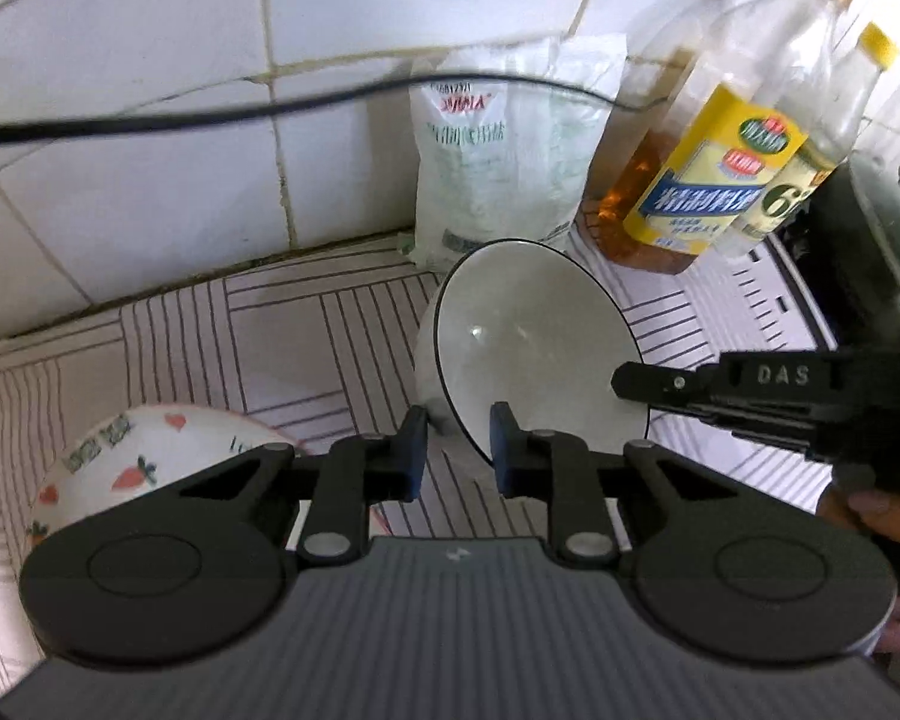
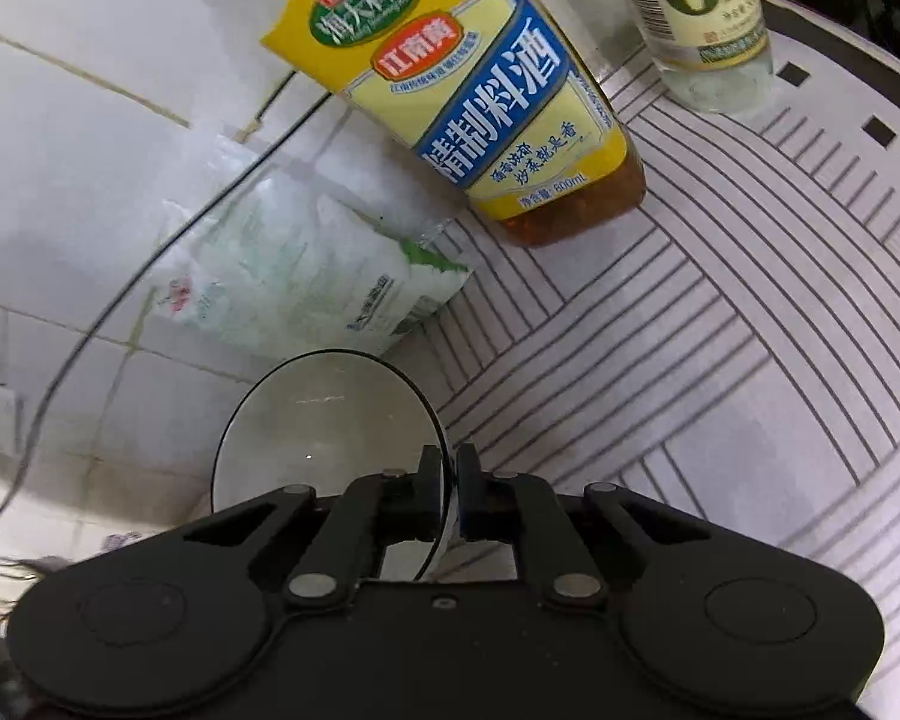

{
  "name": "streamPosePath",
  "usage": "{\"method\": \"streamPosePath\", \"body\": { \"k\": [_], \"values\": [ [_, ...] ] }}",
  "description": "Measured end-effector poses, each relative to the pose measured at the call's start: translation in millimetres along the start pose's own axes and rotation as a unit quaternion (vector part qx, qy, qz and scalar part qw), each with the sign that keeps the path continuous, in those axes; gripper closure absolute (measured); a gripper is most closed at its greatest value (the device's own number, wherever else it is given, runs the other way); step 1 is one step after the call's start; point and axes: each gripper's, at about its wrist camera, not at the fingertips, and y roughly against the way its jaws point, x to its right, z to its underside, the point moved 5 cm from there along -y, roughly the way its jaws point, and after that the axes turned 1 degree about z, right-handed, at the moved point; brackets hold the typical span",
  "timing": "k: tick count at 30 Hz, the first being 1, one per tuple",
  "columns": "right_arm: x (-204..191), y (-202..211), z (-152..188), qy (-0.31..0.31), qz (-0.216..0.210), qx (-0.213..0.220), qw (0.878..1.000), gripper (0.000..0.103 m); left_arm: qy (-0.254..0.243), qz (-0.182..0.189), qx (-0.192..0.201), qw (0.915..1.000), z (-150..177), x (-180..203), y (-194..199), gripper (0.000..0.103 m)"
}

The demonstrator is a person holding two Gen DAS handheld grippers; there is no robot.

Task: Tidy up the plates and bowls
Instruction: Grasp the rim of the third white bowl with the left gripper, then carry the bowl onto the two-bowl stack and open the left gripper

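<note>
Right wrist view, R gripper [image 2: 448, 498] jaws pinching white bowl [image 2: 324, 420] rim, tilted.

White wall tiles [image 1: 150, 120] with grimy grout backed the counter [image 1: 306, 330], which wore a mat of grey stripes (laid in blocks). A black cable [image 1: 210, 114] sagged across the wall, daylight glancing off the glaze.

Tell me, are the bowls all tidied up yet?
Not yet. Nothing looks finished so far. Right now the right claw is pinching the rim of the white bowl and holding it tilted above the counter. The left claw is open, close by the same bowl. The carrot bowl sits apart on the striped counter, so the two bowls are not together.
</note>
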Motion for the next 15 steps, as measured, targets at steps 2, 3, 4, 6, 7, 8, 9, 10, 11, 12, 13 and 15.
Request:
{"method": "streamPosePath", "body": {
  "k": [2,3,4,6,7,8,9,10,11,12,13,15],
  "values": [
    [-5,13,3,0.017,-0.006,-0.001,1.000,0.095,0.001,0.001,0.005,1.0000,3,4,12,0.083],
    [-6,19,5,0.021,-0.012,0.000,1.000,0.095,0.002,-0.001,0.006,1.0000,5,7,18,0.083],
    [-7,26,6,0.024,-0.017,0.000,1.000,0.095,0.004,-0.001,0.007,1.0000,8,9,23,0.083],
    [-7,43,8,0.032,-0.022,0.004,0.999,0.094,0.016,0.012,0.015,0.9997,13,14,34,0.083],
    [-6,54,10,0.037,-0.025,0.010,0.999,0.094,0.021,0.020,0.013,0.9995,15,17,38,0.083],
    [-6,65,11,0.039,-0.028,0.016,0.999,0.093,0.025,0.027,0.009,0.9993,17,21,41,0.083],
    [-5,76,13,0.041,-0.032,0.020,0.998,0.093,0.028,0.032,0.005,0.9991,21,25,44,0.083],
    [-3,85,13,0.044,-0.036,0.023,0.998,0.093,0.029,0.037,0.003,0.9989,25,31,49,0.083],
    [-3,93,14,0.047,-0.041,0.025,0.998,0.092,0.029,0.039,0.004,0.9988,28,37,54,0.083],
    [-3,103,14,0.053,-0.046,0.027,0.997,0.092,0.029,0.039,0.006,0.9988,32,42,60,0.083],
    [-5,112,16,0.064,-0.049,0.029,0.996,0.092,0.030,0.039,0.010,0.9987,35,48,67,0.083],
    [-9,128,19,0.082,-0.052,0.039,0.994,0.092,0.033,0.037,0.013,0.9987,43,58,80,0.083]
  ]
}}
